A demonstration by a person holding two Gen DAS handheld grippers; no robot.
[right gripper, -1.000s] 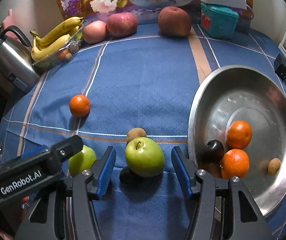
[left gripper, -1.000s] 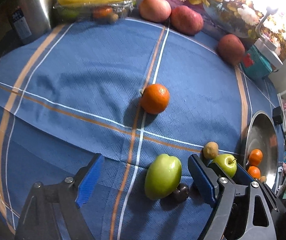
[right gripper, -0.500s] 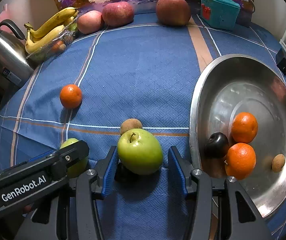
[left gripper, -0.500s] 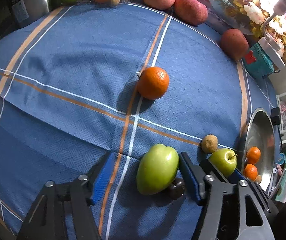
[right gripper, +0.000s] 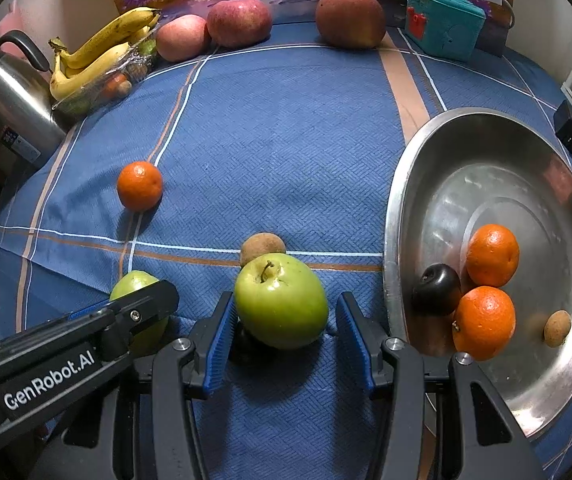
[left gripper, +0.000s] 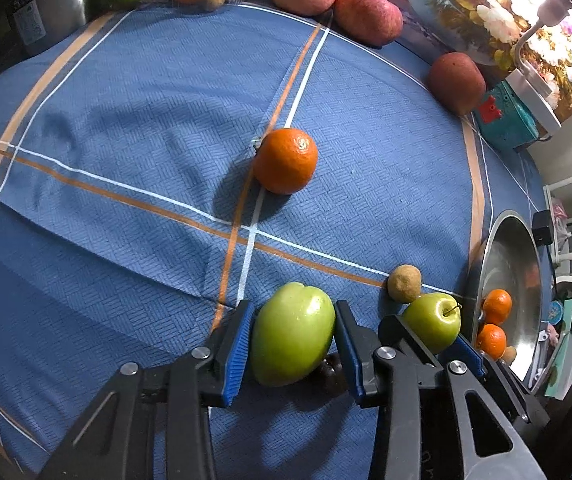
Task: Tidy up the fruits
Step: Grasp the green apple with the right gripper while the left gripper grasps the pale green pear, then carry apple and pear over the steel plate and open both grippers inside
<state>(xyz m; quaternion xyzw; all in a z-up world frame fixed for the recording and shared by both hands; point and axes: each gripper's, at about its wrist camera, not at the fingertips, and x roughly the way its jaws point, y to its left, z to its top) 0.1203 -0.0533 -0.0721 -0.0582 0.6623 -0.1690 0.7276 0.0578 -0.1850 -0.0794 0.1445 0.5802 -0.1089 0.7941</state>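
Observation:
An oblong green fruit (left gripper: 292,340) lies on the blue cloth between the blue pads of my left gripper (left gripper: 293,306). Its jaws are closing and both pads touch the fruit's sides. A round green apple (right gripper: 280,300) with a stem sits between the fingers of my right gripper (right gripper: 286,298). A thin gap shows at the right pad (right gripper: 352,340), so that gripper is open. A dark plum (left gripper: 328,368) lies half hidden under the two green fruits. A small brown fruit (right gripper: 263,246) touches the apple's far side. A loose orange (right gripper: 139,186) sits further left.
A steel bowl (right gripper: 406,200) at the right holds two oranges (right gripper: 484,322), a dark plum (right gripper: 436,289) and a small brown fruit (right gripper: 557,328). Three red apples (right gripper: 240,22), bananas (right gripper: 98,56), a kettle (right gripper: 10,96) and a teal box (right gripper: 442,26) line the far edge.
The left jaws have drawn in from wide apart onto the oblong green fruit. The right jaws narrowed a little around the round apple. Both hands have hardly shifted.

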